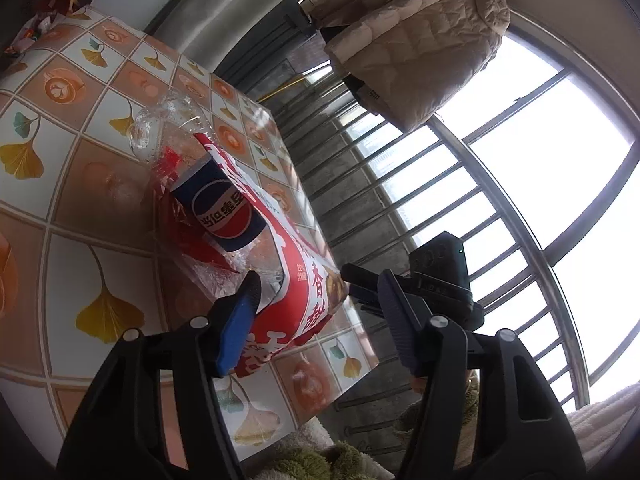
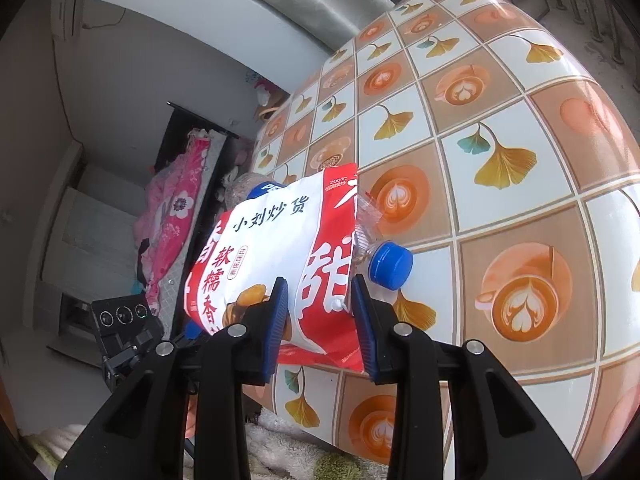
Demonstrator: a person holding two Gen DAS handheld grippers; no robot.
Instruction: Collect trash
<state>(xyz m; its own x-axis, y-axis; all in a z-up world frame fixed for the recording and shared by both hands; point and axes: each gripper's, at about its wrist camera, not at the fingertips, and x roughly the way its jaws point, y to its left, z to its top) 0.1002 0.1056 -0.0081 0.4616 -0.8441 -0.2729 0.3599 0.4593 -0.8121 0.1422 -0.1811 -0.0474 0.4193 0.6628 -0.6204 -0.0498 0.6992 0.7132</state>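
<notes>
A red and white snack bag (image 1: 304, 300) lies on the tiled table (image 1: 80, 208), wrapped around a crushed clear plastic bottle (image 1: 224, 208) with a blue label. My left gripper (image 1: 320, 300) is open around the bag's near end; its left finger touches the bag. In the right wrist view the bag (image 2: 280, 248) lies near the table edge and the bottle's blue cap (image 2: 390, 264) sticks out to the right. My right gripper (image 2: 320, 304) is open with the bag's lower edge between its fingers.
The table (image 2: 500, 120) has a glossy cover with leaf and coffee cup prints. The other gripper's body (image 1: 440, 272) sits past the table edge. A coat (image 1: 416, 48) hangs by barred windows. A bed with pink bedding (image 2: 176, 216) stands left of the table.
</notes>
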